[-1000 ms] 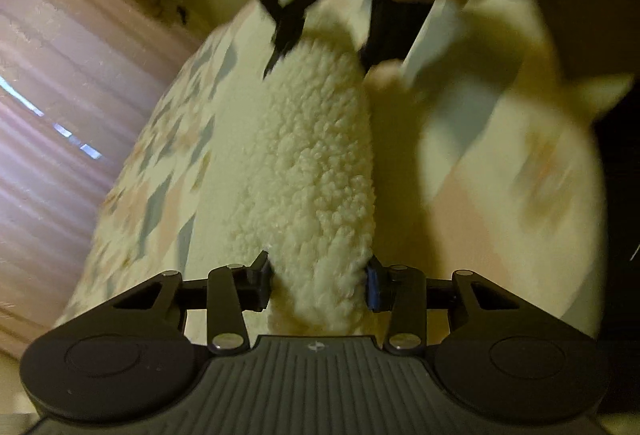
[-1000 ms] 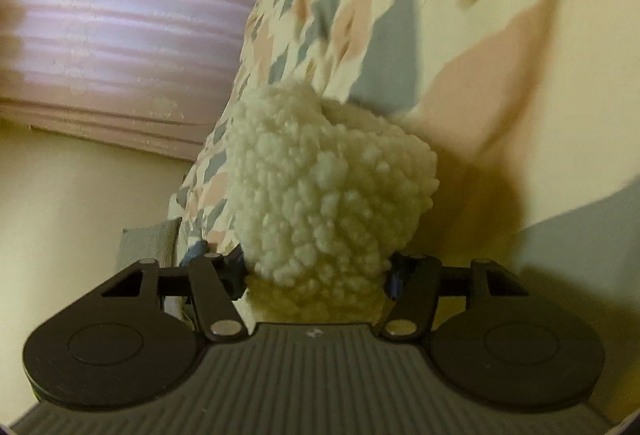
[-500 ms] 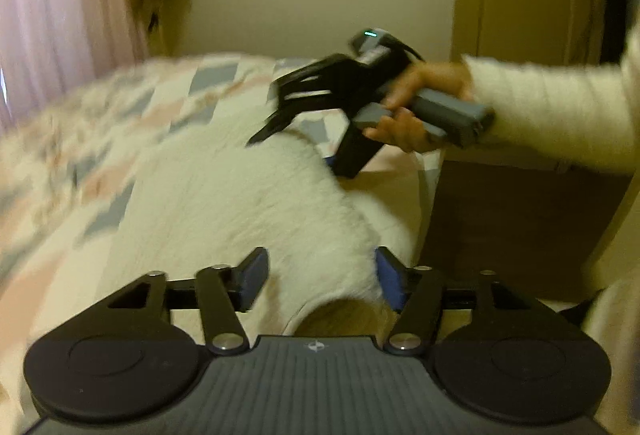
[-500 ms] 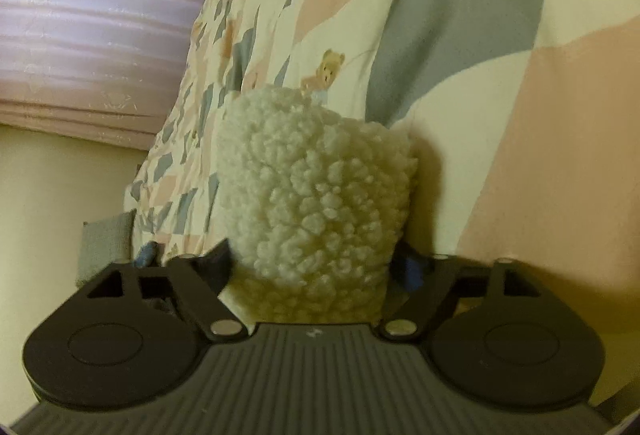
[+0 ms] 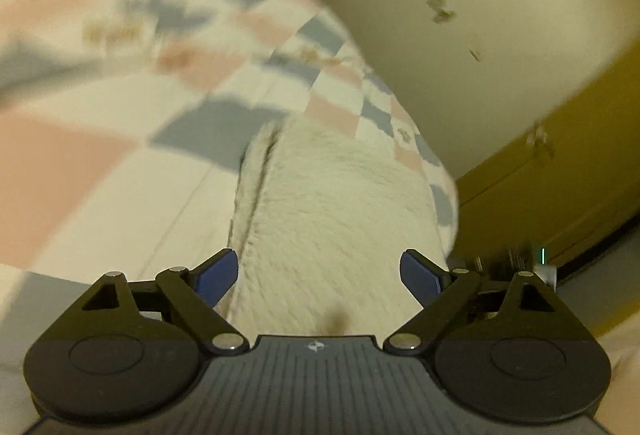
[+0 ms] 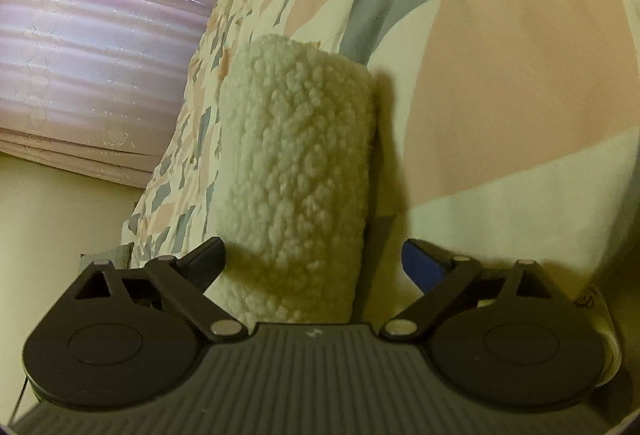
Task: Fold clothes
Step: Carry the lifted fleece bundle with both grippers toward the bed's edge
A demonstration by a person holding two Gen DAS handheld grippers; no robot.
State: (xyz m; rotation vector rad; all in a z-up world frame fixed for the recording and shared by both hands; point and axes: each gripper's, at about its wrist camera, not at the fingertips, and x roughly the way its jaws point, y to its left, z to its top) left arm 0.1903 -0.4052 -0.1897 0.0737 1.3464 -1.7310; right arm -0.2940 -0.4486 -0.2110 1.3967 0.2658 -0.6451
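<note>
On a bed spread with a patchwork quilt (image 6: 520,47) of pink, grey and cream patches, a cream-white fleece garment (image 6: 296,175) of curly, sheep-like pile lies folded into a thick oblong. In the right wrist view it runs from the camera's body at 6 o'clock up toward 12 o'clock, its rounded far end just short of the frame's middle. The right gripper (image 6: 314,263) stands with its jaws spread wide, having just been opening; the fleece lies between them, and a gap shows on the side of the blue-padded finger at 4 o'clock (the dark finger at 8 o'clock sits close to the pile, contact not clear). A pink pleated curtain (image 6: 92,47) fills the frame from 9 to 11 o'clock.

In the left wrist view, blurred by motion, the same cream-white fleece garment (image 5: 336,219) stretches from 6 o'clock toward the middle, a folded edge along its 9 o'clock side. The left gripper (image 5: 320,273) is likewise spread, its jaws having just been opening, its blue pads (image 5: 218,273) flanking the fleece without pinching it. Beyond the quilt (image 5: 80,163), a pale wall (image 5: 460,35) occupies 1 o'clock and a yellow-brown door (image 5: 552,187) shows at 3 o'clock.
</note>
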